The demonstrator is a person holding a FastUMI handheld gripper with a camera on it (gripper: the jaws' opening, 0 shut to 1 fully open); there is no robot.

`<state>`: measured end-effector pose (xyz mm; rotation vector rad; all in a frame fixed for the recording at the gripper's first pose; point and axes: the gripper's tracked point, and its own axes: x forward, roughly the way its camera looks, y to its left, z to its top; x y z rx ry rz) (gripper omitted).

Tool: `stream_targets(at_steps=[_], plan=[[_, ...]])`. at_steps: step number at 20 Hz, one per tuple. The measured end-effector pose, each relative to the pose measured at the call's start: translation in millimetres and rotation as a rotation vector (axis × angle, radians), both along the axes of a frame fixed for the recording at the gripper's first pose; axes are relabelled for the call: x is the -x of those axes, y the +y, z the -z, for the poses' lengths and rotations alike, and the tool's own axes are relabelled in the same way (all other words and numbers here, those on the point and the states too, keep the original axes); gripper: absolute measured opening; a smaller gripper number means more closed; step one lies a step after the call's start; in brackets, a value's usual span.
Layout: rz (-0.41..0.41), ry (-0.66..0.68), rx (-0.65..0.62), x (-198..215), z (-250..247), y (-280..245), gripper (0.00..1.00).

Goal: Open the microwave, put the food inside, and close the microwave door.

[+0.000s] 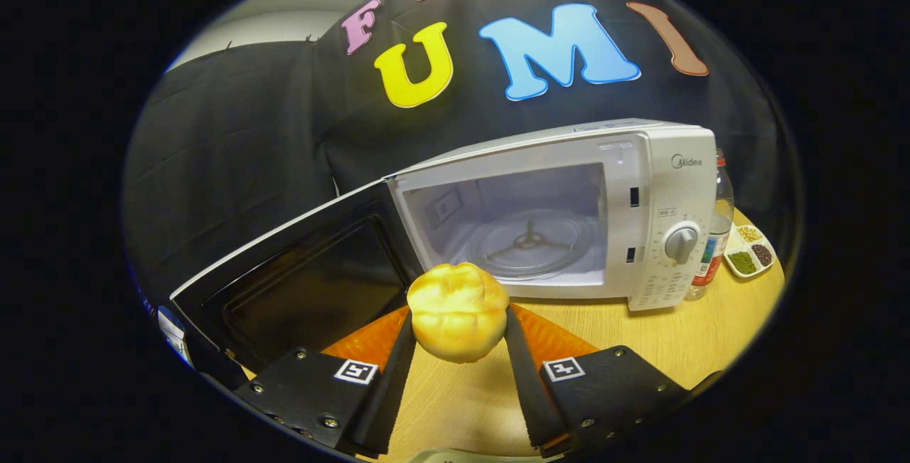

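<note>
I see a pale wooden table (455, 406) bearing a white microwave (640, 185), a clear plastic bottle (716, 235) and a white divided dish (752, 253).

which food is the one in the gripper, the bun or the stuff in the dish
The yellow bun, pinched between both fingers ahead of the open microwave. The beans lie in the small divided dish beyond the bottle.

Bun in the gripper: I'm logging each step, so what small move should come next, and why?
Probably carry the bun straight ahead into the microwave. The gripper is shut on it, both fingers pressing its sides, and the door is swung wide open, with the glass turntable bare just beyond the bun. Keeping it lifted should clear the cavity's lower lip.
</note>
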<state>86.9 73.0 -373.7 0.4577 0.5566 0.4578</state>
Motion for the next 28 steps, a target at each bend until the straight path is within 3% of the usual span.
stream_targets(at_steps=[4, 15, 17, 21, 25, 28], plan=[[0.044, 0.062, -0.052, -35, 18, 9, 0.7], [0.28, 0.107, -0.179, -141, 54, 41, 0.7], [0.341, 0.138, -0.208, -155, 65, 44, 0.7], [0.386, 0.13, -0.179, -177, 81, 50, 0.7], [0.435, 0.188, -0.306, -193, 90, 54, 0.7], [0.465, 0.144, -0.299, -201, 89, 52, 0.7]])
